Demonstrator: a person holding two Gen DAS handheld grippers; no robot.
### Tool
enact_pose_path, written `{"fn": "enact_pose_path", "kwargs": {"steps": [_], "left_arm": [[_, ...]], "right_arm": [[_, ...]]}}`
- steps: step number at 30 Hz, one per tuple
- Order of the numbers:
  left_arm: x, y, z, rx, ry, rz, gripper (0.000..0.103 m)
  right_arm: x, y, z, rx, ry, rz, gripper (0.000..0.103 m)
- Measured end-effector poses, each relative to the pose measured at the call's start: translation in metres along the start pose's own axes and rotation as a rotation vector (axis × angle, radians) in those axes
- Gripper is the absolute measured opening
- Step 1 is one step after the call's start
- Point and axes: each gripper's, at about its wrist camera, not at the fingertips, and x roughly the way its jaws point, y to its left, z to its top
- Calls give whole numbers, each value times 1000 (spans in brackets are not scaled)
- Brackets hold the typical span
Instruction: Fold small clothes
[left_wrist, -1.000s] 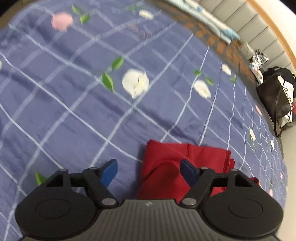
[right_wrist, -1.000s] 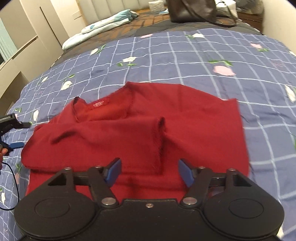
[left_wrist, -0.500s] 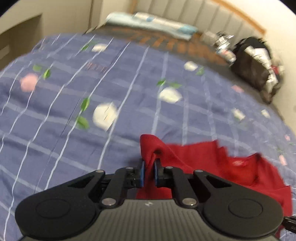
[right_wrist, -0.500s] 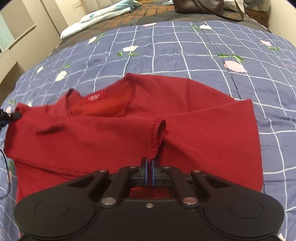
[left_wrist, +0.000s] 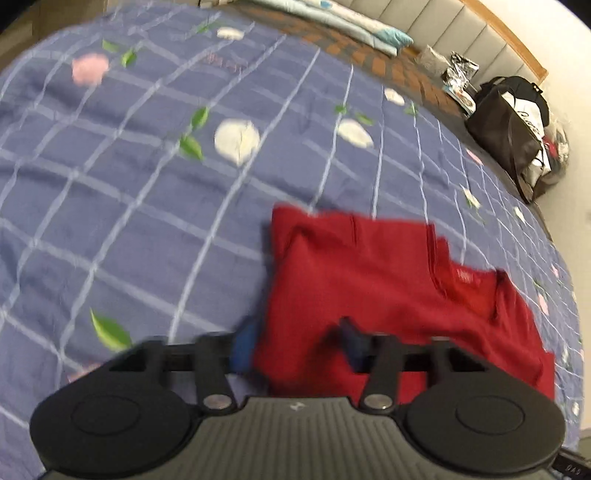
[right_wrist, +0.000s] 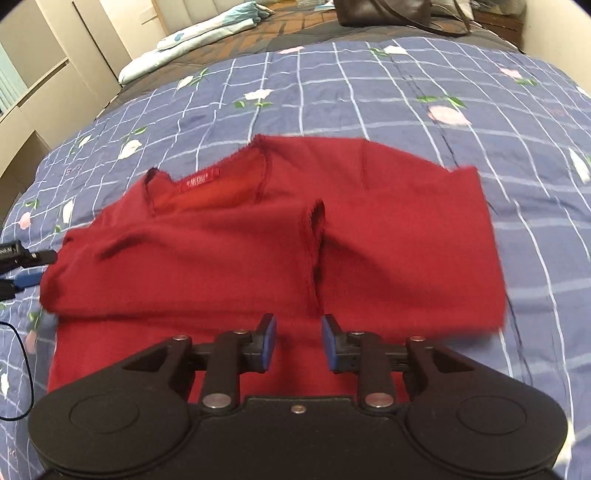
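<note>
Red top lies spread on the blue checked bedspread, roughly mid-bed, partly folded. Neck opening with red label faces up on the far-left part in the right wrist view. One sleeve is folded across the body, and its cuff edge runs as a vertical seam near the middle of the garment. Right side of the top ends in a ragged hem, slightly blurred.

Right gripper sits at the near edge of the top. Jaws are parted a moderate gap, blue pads clear on both sides, nothing between them; red cloth shows below the gap, and the cuff edge is just ahead of it.

Left gripper is at the left edge of the top; frame is motion-blurred. Jaws are wide apart and blue pads are smeared. The top lies under and between the jaws, but no pinch is visible; whether a pad touches the cloth, cannot tell. This gripper also shows at the left edge of the right wrist view, beside the folded shoulder of the top.

Far end of the bed: light blue folded bedding, a black bag, and a padded headboard. A dark cable trails over the bedspread at near left.
</note>
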Motion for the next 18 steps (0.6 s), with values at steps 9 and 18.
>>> {"fn": "enact_pose_path", "kwargs": {"steps": [9,18], "left_arm": [[-23,-4,-29,16,-104,52,9],[-33,-7,-32,33,-90,72,47]], "right_arm": [[-36,-14,-67,54,70,-52,30],[-62,-29,-109,79,96,-90,39]]}}
